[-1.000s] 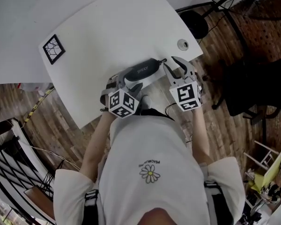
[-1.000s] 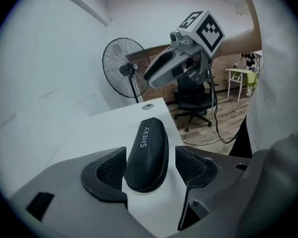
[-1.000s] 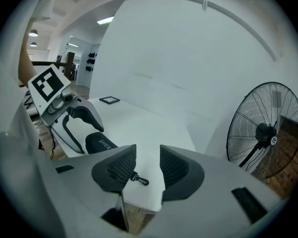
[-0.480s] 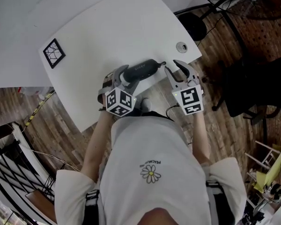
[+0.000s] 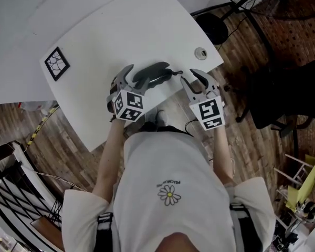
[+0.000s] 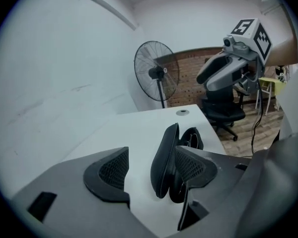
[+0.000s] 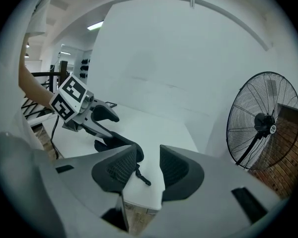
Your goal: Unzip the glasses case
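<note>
At the near edge of a white desk [image 5: 121, 30], a person works on a black glasses case [image 5: 155, 73] with tongs in each hand. The case lies toward the desk's near-right corner, its two shells gaping apart.

The left tongs [image 6: 151, 167] stand released, pads wide. The case's left end sits between them, close beside the right-hand pad — whether it touches cannot be made out. The right tongs [image 7: 146, 168] are parted too, by a narrower gap. The zip pull [image 7: 139, 176] lies in that gap at the desk's rim, pinched by neither pad.

From overhead, the marker cubes [image 5: 128, 105] and the person's forearms cover the handles, and the left tongs hide part of the case's left end. What sits inside the case cannot be seen.

The right tongs straddle the desk's near edge, with wood floor [image 5: 68, 130] showing beneath. Far and left of the case the desk lies open — a small black-and-white tile [image 5: 56, 63] sits near its left edge and a round grommet [image 5: 200, 52] by the right corner. Off the desk to the right stand a pedestal fan [image 6: 156, 71] and a black office chair [image 5: 289, 93], both cut off by the overhead frame.
</note>
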Tool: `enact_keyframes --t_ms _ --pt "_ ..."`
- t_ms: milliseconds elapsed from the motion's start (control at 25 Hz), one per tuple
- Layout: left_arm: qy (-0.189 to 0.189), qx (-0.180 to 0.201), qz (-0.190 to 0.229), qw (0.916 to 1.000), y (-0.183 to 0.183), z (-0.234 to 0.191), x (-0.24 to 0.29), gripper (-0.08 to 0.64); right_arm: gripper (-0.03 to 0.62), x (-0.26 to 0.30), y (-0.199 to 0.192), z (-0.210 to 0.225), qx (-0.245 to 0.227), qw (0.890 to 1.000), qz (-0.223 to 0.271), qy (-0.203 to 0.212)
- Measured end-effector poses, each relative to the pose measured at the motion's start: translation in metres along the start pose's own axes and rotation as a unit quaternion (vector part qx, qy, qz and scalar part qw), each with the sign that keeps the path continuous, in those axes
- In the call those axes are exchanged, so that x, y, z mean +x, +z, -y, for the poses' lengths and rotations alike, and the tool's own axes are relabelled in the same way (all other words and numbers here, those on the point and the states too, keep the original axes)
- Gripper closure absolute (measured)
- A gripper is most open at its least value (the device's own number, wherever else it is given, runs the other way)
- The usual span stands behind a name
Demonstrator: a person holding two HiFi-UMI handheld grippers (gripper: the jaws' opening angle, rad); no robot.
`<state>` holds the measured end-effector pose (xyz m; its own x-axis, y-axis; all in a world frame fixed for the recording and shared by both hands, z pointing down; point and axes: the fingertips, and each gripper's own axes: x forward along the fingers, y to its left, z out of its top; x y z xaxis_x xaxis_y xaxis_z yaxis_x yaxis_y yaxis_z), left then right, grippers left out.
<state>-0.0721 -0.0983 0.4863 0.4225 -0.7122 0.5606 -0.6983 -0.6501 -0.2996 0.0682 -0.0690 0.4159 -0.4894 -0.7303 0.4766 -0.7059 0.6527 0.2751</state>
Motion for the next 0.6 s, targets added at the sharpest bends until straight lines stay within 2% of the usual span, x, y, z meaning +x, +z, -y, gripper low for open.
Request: enact_keyframes --t_ms 400,520,600 --pt "0.018 -0.047 0.017 0.9986 0.006 -0.019 0.0 0.262 0.46 -0.004 -0.004 0.006 0.001 1.0 -0.009 -0.011" --pt "0.026 -0.063 0.037 0.997 0.019 -0.027 -0.005 0.262 0.46 -0.002 0.003 0.007 0.007 1.0 0.002 -0.016" --pt "0.042 -0.084 0.066 0.9933 0.038 -0.039 -0.011 0.262 0.46 0.0 0.014 0.012 0.015 0.999 0.019 -0.024"
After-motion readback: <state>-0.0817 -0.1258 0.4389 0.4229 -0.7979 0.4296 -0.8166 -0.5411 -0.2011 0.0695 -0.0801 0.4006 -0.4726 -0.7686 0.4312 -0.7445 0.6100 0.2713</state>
